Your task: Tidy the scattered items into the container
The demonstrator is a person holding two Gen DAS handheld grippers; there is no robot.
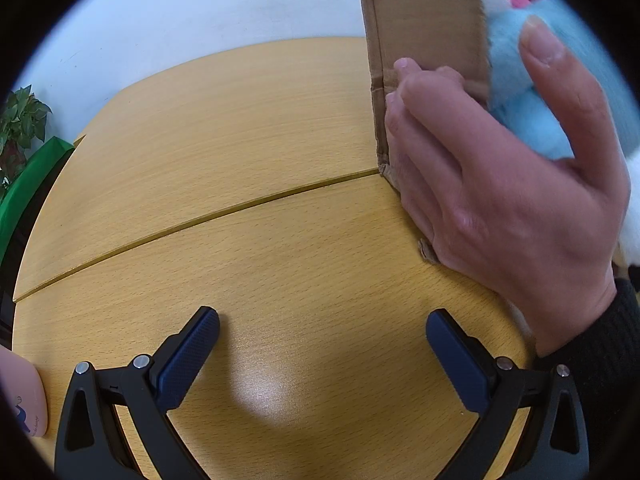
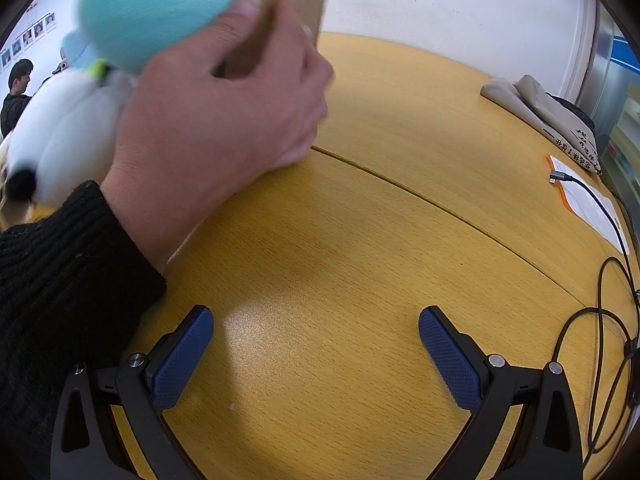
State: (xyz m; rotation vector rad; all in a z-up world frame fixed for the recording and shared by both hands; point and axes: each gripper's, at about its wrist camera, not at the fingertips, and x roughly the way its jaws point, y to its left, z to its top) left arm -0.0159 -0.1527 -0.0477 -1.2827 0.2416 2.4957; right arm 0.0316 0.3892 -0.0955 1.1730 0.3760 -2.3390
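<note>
A cardboard box (image 1: 424,28) is standing on the wooden table (image 1: 240,208), its top running out of frame and its lower side hidden behind a bare hand (image 1: 500,184) that is gripping its wall. Plush toys, blue (image 1: 520,92) and white, are blurring beside that hand, so their shapes are hard to make out. The left gripper (image 1: 322,328) and right gripper (image 2: 316,324) are hovering over bare tabletop, jaws spread wide, grasping nothing. Cables (image 2: 600,280) are trailing along the table's right edge.

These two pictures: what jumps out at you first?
A bare hand in a black sleeve fills the middle, gripping the edge of a cardboard box with fluffy blue and white plush toys in it. Below, each view shows open blue-padded fingers over a bare yellow wooden table.
</note>
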